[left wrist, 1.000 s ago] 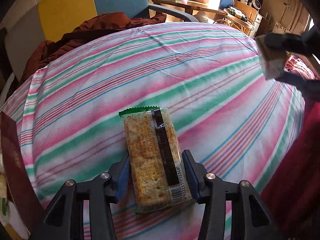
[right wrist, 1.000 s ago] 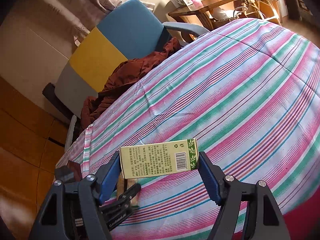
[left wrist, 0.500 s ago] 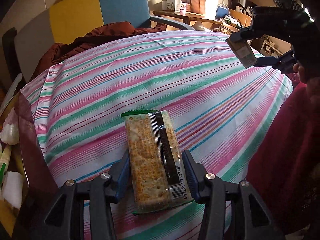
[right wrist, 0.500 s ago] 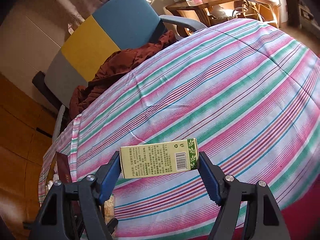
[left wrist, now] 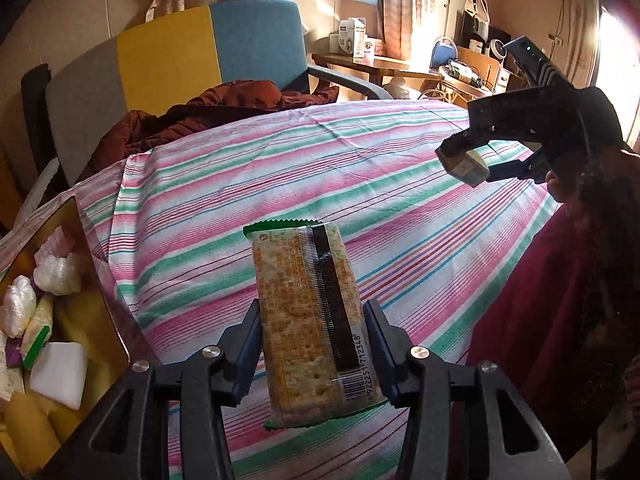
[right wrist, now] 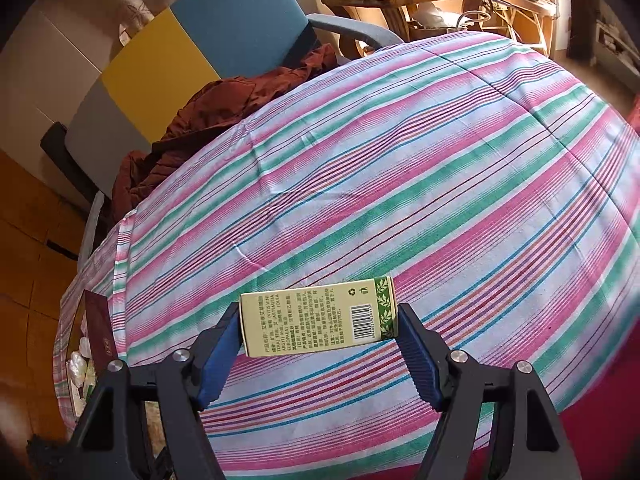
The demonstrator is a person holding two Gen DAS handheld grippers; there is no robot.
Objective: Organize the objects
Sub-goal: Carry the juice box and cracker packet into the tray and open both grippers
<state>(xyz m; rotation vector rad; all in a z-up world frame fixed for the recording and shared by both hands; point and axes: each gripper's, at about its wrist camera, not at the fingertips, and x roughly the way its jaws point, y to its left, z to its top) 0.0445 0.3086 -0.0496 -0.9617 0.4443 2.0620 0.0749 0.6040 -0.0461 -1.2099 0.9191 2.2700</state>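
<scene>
Left tongs (left wrist: 312, 356) pinch crackers (left wrist: 308, 320): brittle, light, hold edges gently. Right tongs (right wrist: 320, 344) pinch carton (right wrist: 318, 322) endwise: stiff.

Barcode digits 6922251712348 along the cracker packet (left wrist: 308, 316) edge. Recycling mark beside the barcode on the green box (right wrist: 318, 322) (Chinese print there too small to read).

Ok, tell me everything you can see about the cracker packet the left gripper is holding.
The cracker packet is a long, flat pack in clear shiny plastic, with pale dotted crackers showing through. It has green crimped ends, a black strip down the right side and a barcode near the bottom corner. The left gripper clamps its lower half by the two long edges, holding it above the striped cloth, far end pointing away. Only the blue pads touch it.
</scene>
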